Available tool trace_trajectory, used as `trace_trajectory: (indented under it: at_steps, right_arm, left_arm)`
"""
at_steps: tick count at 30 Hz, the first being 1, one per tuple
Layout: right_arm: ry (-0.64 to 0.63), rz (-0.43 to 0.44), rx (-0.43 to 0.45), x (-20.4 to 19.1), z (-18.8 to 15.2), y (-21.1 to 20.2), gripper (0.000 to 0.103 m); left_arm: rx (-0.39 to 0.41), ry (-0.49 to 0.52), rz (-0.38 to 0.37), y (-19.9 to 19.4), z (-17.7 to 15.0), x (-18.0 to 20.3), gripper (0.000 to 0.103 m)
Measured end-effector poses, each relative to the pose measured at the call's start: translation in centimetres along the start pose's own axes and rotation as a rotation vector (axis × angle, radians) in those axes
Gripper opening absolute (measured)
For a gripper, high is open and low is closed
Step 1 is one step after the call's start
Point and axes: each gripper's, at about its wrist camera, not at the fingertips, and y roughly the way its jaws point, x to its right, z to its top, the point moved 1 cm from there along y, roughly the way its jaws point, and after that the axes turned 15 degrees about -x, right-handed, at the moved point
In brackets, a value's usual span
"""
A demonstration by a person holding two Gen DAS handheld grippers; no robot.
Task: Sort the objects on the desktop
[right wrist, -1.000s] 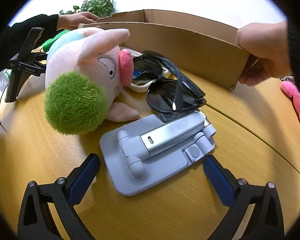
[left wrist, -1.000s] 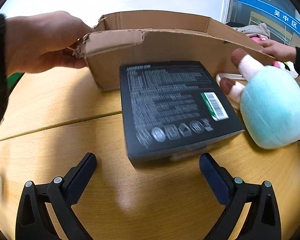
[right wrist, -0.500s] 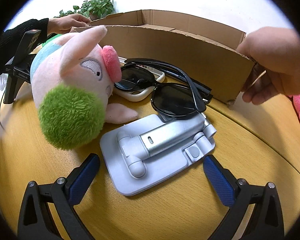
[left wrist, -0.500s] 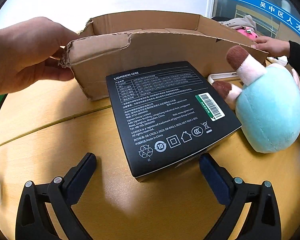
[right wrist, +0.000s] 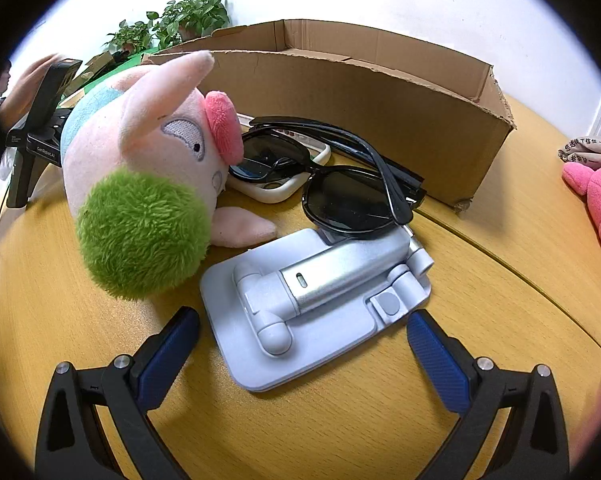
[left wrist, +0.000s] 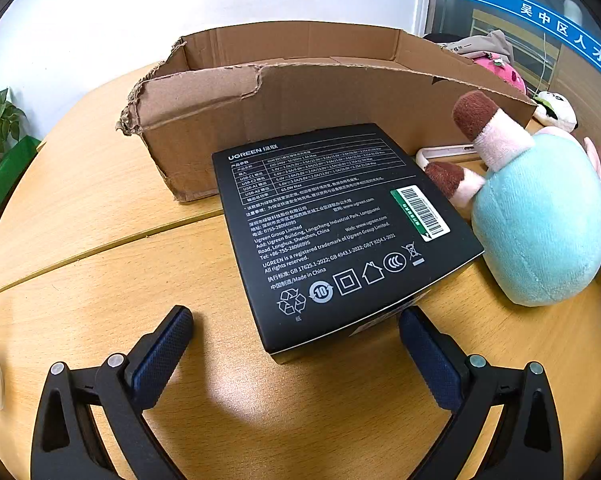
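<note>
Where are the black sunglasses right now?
In the right wrist view, the sunglasses lie mid-table before the cardboard box, resting partly on the white phone case and touching the grey phone stand.

Looks like an office: a pale wooden desk (left wrist: pixel 100 248) against a white wall (left wrist: pixel 180 8), a potted plant (right wrist: pixel 188 16) in the corner, and a glass partition (left wrist: pixel 520 20) with sticky notes and blue Chinese signage.
</note>
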Motion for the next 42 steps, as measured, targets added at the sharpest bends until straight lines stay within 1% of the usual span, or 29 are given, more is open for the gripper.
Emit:
trace_trajectory:
  at_steps: [3,6,10,15,18,20,22,26,35,37,42]
  right_arm:
    - [0.0,0.0,0.0,0.0,0.0,0.0,0.103]
    - [0.009,-0.001,0.0,0.0,0.1,0.0,0.103]
    - [0.062,-0.024,0.0,0.0,0.0,0.2,0.103]
    - [0.065,-0.025,-0.001,0.2,-0.3,0.2,0.103]
    - [0.095,-0.037,-0.001,0.5,-1.6,-0.2,0.103]
    - [0.122,-0.047,0.0,0.7,-3.0,-0.7,0.103]
    - [0.137,-0.054,0.0,-0.5,-1.9,-0.8,0.103]
    - [0.141,-0.056,-0.001,-0.6,-1.4,-0.7,0.103]
    - [0.141,-0.056,0.0,-0.5,-1.4,-0.6,0.103]
    - [0.141,-0.056,0.0,-0.5,-1.4,-0.6,0.103]
    - [0.141,-0.056,0.0,-0.5,-1.3,-0.6,0.103]
  left_arm:
    - [-0.001,-0.001,0.002,0.1,0.5,-0.2,0.103]
    - [0.0,-0.003,0.002,0.0,0.2,-0.3,0.103]
    - [0.0,-0.006,0.003,0.1,0.2,-0.3,0.103]
    - [0.0,-0.002,0.001,-0.1,-0.4,-0.4,0.103]
    - [0.001,-0.006,0.003,-0.4,-1.1,-0.6,0.103]
    - [0.001,-0.036,0.014,-0.6,-1.5,-1.1,0.103]
    - [0.002,-0.057,0.021,-0.8,-1.9,-1.7,0.103]
    - [0.001,-0.065,0.027,-0.8,-2.0,-1.7,0.103]
    - [0.002,-0.065,0.027,-0.8,-2.0,-1.8,0.103]
    - [0.002,-0.081,0.034,-0.8,-2.0,-1.8,0.103]
    - [0.002,-0.084,0.034,-0.7,-2.1,-1.8,0.103]
